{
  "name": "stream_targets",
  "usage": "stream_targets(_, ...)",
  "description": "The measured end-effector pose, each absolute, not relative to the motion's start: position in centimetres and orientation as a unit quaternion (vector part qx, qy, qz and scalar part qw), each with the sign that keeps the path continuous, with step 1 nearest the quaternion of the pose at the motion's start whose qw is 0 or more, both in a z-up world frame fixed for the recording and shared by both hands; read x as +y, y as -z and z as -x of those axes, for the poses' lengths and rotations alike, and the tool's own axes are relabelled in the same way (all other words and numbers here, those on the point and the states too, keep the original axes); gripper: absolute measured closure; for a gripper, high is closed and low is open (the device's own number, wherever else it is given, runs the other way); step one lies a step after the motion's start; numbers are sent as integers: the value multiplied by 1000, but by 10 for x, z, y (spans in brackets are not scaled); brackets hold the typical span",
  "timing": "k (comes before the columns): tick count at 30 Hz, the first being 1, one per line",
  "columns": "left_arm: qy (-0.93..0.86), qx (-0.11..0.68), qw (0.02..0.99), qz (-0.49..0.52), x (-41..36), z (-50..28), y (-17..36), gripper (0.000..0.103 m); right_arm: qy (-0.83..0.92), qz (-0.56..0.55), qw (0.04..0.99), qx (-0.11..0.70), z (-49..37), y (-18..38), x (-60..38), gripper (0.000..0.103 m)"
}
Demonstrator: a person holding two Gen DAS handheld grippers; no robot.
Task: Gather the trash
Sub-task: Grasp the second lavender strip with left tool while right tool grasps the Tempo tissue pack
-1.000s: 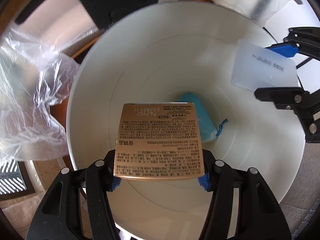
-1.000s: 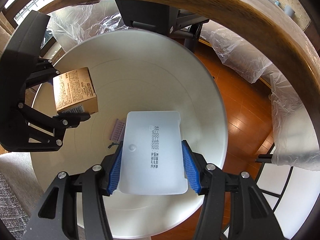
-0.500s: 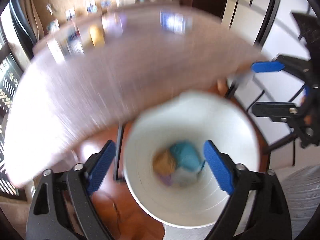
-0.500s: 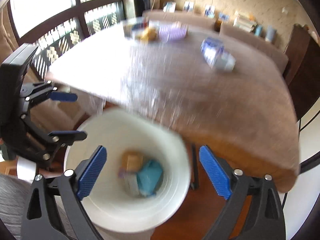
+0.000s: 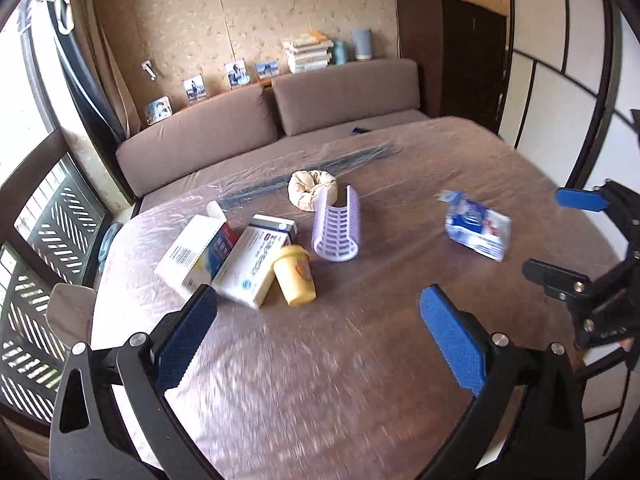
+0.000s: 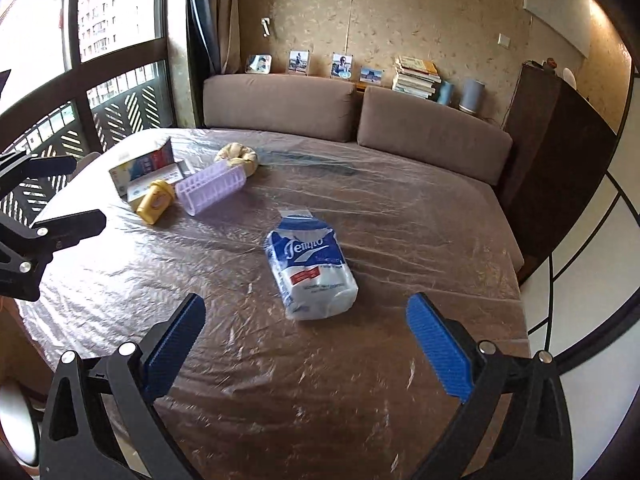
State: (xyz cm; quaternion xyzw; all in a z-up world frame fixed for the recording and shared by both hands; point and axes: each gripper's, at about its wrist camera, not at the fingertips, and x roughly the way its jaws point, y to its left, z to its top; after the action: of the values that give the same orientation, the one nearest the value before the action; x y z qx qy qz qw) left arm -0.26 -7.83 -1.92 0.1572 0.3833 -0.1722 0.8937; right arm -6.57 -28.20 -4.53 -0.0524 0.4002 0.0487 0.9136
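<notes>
Both grippers hang open and empty above a round table (image 5: pixel 360 380) covered in clear film. In the left wrist view my left gripper (image 5: pixel 320 336) faces a cluster of trash: two white cartons (image 5: pixel 208 252), a yellow cup (image 5: pixel 296 276) on its side, a lilac slotted plastic piece (image 5: pixel 338 226) and a cream crumpled wad (image 5: pixel 312 190). A blue and white tissue pack (image 5: pixel 478 232) lies apart to the right. In the right wrist view my right gripper (image 6: pixel 306 348) sits just short of that tissue pack (image 6: pixel 310 268), and the left gripper (image 6: pixel 60 196) shows at the left edge.
A brown sofa (image 6: pixel 432 136) runs along the table's far side, below a ledge with photos and stacked books (image 6: pixel 416 76). A dark cabinet (image 6: pixel 560 152) stands at the right and a railed window (image 6: pixel 100 92) at the left. The right gripper (image 5: pixel 568 238) shows at the left view's right edge.
A second ago the left gripper held a gold carton and the right a white packet over a white bin. Both let go, opened wide and rose, tilting up to the tabletop.
</notes>
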Motion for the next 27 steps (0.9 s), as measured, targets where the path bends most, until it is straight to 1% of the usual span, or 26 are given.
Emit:
stream_targets(6, 169, 423, 869, -192, -101, -52, 47, 1, -52, 26, 902, 428, 27, 65, -289, 4)
stream_targets(13, 185, 440, 858, -190, -115, -88, 61, 1, -58, 31, 897, 437, 5, 73, -281, 4)
stream_targets(14, 185, 440, 857, -193, -118, -90, 62, 5, -58, 35, 897, 438, 4, 74, -279, 4)
stream_targets(15, 185, 443, 855, -198, -122, -92, 64, 12, -58, 42, 896, 438, 3, 75, -277, 4)
stream_targets(17, 187, 450, 848, -207, -127, -97, 69, 20, -59, 62, 895, 437, 2, 78, -272, 4)
stream_targets(19, 189, 455, 844, -213, -131, -100, 74, 24, -61, 72, 894, 437, 1, 80, -269, 6)
stream_targets(21, 193, 450, 844, -218, -134, -99, 74, 26, -66, 71, 891, 443, 1, 82, -267, 16)
stream_targets(22, 196, 449, 844, -219, -134, -100, 74, 28, -67, 66, 889, 448, -1, 84, -268, 18)
stream_targets(24, 203, 449, 842, -221, -136, -102, 74, 40, -66, 60, 888, 451, -2, 85, -269, 25)
stream_targets(25, 207, 450, 841, -219, -137, -104, 75, 42, -65, 60, 888, 452, -3, 86, -269, 27)
stream_targets(27, 212, 451, 840, -215, -139, -105, 75, 49, -63, 59, 886, 456, -4, 88, -269, 38)
